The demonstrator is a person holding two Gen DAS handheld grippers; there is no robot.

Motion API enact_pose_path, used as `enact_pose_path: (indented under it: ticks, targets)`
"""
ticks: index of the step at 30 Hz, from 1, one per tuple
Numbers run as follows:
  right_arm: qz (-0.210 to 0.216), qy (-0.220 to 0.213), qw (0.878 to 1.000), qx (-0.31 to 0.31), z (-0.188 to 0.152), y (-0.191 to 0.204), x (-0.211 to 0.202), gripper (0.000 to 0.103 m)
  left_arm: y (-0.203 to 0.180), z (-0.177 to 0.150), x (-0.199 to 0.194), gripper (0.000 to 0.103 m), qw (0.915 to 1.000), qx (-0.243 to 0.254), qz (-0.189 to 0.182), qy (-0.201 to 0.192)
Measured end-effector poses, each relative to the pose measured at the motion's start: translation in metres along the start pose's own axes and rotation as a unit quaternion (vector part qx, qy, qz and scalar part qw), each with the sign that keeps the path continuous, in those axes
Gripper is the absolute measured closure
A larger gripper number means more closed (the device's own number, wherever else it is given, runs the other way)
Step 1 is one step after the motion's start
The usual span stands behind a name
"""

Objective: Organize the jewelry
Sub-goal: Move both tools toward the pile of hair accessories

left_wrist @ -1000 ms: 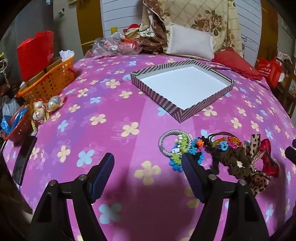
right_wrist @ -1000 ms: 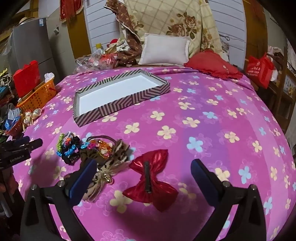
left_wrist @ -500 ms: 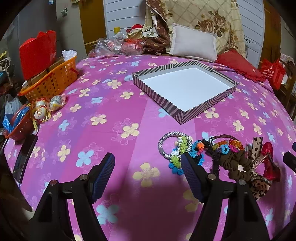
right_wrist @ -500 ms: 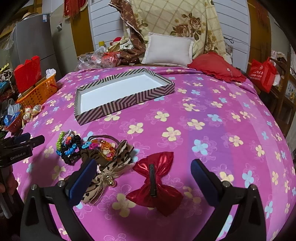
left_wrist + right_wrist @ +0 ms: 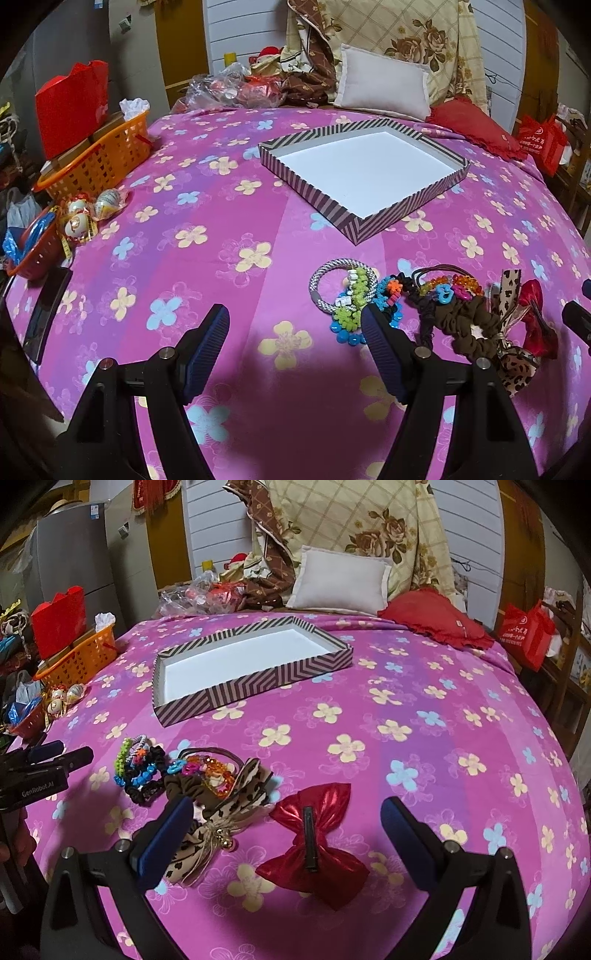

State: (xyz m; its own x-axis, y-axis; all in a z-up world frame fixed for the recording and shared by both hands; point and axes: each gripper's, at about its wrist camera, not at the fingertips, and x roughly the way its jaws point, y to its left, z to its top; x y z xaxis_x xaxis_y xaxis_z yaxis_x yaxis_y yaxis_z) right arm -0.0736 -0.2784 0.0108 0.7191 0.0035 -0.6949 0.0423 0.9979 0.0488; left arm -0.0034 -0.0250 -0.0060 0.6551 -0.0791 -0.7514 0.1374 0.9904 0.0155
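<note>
Hovering low with its jaws wide apart and nothing held, the right gripper (image 5: 286, 834) is seen framing the red bow clip (image 5: 314, 840), whose black clip bar runs straight ahead between the fingers. The left gripper (image 5: 293, 334), equally spread and unladen, is offset leftward. Farther off, the striped tray (image 5: 280, 674) is found bare.
</note>
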Motion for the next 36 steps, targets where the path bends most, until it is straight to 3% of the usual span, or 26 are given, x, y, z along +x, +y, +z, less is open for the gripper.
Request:
enact_pose_path:
  ticks: [14,36]
  targets:
    - [0.001,0.002,1.0,-0.005,-0.0003,0.0029,0.0011,0.0,-0.0036,0.0004,-0.0042,0.055,0.9999,0.01,0.004,-0.01]
    - [0.01,0.001,1.0,-0.019,-0.0035,0.0075,-0.0037,0.0,-0.0031,-0.0053,0.0014,0.056,1.0,0.005,-0.005,0.006]
